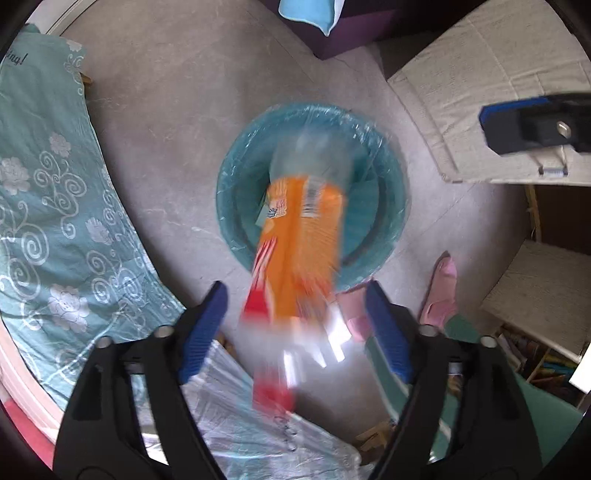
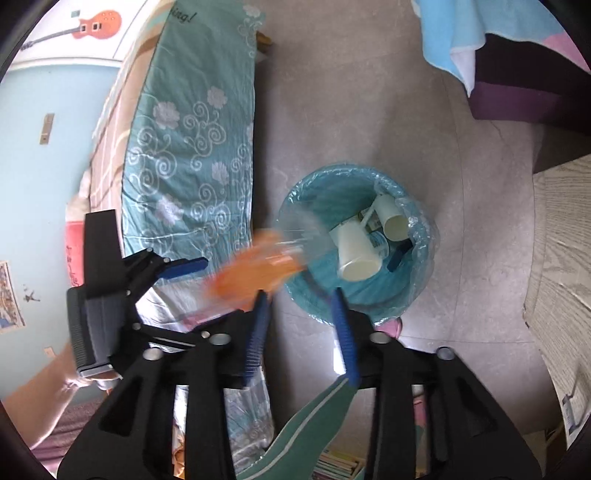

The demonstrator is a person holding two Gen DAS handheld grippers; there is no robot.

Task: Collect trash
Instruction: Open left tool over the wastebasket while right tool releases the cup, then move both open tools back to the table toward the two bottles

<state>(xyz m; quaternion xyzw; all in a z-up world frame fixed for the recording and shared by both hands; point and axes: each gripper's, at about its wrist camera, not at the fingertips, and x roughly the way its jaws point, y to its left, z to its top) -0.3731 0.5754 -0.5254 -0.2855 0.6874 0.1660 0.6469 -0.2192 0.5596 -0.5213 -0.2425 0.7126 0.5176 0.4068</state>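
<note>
My left gripper [image 1: 295,328] is wide open, and its blue fingers [image 1: 203,332] touch nothing; the plastic bottle [image 1: 299,251] is between them but loose, all blurry, with its clear end over the teal bin [image 1: 391,206]; the bottle has an orange label and some red on it, but the words are too smeared for me to read; my right gripper [image 2: 301,332] has its blue fingers [image 2: 255,339] a little way apart and holds nothing; from that side the bottle [image 2: 258,269] is an orange blur just beside the bin's [image 2: 295,206] rim; the bin has a see-through bag in it, and inside are two white paper cups [image 2: 356,253] and some small bits I cannot make out; the bin stands on the grey floor [image 2: 332,92] near the bed; the teal bed cover [image 2: 192,122] has white flowers and swirls, and at its top edge I can read only "ing!"; a guitar sticker [image 2: 96,24] is on the wall.
</note>
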